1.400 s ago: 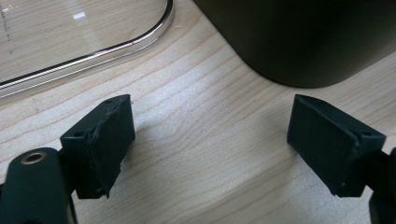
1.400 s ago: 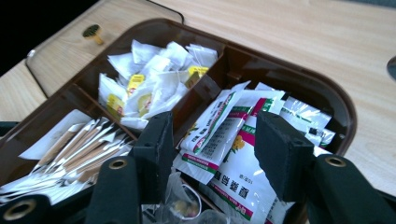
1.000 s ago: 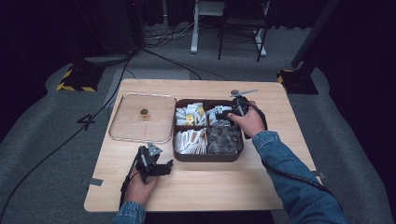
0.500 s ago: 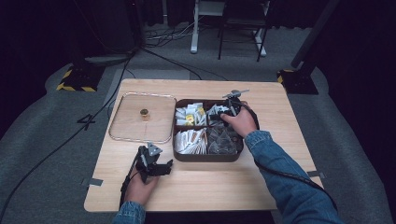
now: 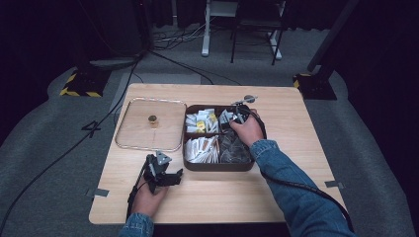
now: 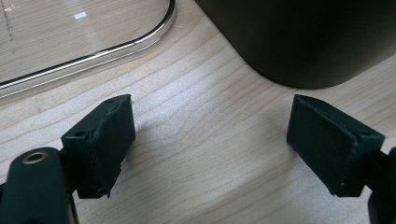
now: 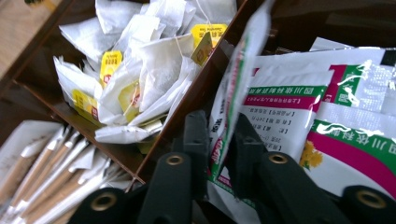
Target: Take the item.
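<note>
A dark brown box with compartments stands mid-table. My right gripper is down in its back right compartment. In the right gripper view the right gripper is shut on the edge of a white sachet with green and red print, which stands upright between the jaws above several similar sachets. My left gripper rests on the table by the box's front left corner. Its jaws are wide apart, and the left gripper is open with only bare wood between them.
Tea bags with yellow tags fill the back left compartment and paper stick packets the front left one. A clear lid with a small knob lies left of the box. The lid's rim and the box wall are just beyond the left gripper.
My right hand has shifted a little to the left over the box's back right compartment. The left gripper has stayed where it was.
</note>
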The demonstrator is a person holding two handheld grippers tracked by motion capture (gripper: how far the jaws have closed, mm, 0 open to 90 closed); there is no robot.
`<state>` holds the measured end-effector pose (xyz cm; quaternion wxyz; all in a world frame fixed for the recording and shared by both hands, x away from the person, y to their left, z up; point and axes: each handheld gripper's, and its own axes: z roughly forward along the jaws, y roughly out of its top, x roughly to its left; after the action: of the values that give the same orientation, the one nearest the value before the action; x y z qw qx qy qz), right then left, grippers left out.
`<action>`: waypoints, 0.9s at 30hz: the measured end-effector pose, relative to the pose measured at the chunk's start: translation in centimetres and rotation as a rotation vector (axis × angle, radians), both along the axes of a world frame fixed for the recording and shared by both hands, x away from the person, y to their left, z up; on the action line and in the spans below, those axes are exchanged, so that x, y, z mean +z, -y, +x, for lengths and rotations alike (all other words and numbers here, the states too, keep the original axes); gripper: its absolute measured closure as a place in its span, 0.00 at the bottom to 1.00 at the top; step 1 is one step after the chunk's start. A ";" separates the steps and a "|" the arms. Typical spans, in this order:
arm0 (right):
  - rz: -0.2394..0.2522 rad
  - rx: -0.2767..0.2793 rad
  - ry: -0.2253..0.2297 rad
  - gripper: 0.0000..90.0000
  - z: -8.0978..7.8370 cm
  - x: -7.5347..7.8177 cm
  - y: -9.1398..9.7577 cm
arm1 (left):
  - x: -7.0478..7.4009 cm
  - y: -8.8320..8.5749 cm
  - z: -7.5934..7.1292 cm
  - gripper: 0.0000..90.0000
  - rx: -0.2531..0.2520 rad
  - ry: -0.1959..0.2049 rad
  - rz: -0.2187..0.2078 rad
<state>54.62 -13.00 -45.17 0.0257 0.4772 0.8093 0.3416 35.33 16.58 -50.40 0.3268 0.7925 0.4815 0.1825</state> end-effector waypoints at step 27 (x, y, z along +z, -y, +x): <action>0.130 0.030 0.163 0.94 -2.7 5.3 2.8 | 0.0 0.0 0.0 0.18 0.000 -0.001 0.003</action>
<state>51.90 -15.85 -39.87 0.0551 0.4362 0.7878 0.4312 35.34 16.56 -50.38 0.3255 0.7931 0.4813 0.1827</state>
